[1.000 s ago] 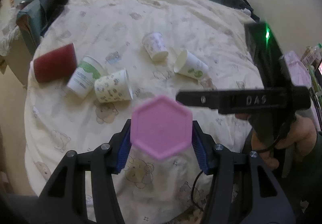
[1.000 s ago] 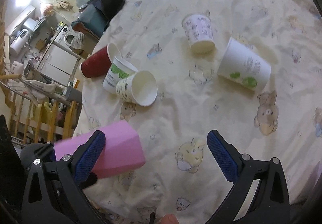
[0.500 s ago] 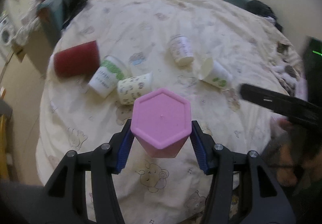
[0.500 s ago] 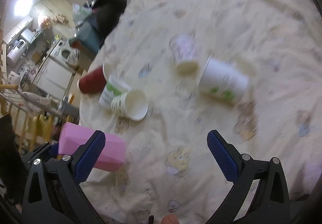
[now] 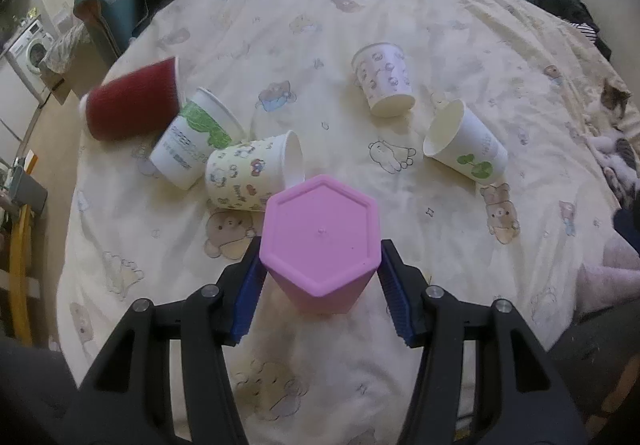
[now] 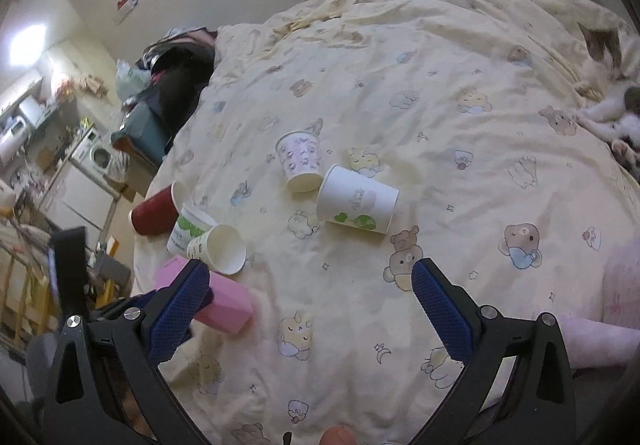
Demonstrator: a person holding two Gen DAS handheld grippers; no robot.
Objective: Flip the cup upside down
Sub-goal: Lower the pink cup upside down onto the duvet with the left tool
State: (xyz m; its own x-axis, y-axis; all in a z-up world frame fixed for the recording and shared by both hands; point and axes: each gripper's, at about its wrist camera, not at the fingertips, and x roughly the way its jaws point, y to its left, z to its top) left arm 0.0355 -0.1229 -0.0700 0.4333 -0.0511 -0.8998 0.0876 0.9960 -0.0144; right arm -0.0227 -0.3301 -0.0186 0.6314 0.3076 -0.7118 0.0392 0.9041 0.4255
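The left gripper [image 5: 320,281] jaws grip a pink cup [image 5: 320,241], base up, over the bed [image 5: 360,5]. Right gripper [image 6: 308,301] jaws spread wide, holding nothing.

The only lettering sits on the white paper cup with a green leaf band [image 5: 195,143], lying on its side between the red cup and the cartoon-print cup: dark print runs along its wall, too blurred to read. No other text can be read in either view.

Right tongs [image 6: 312,295] agape above quilt [image 6: 440,117].
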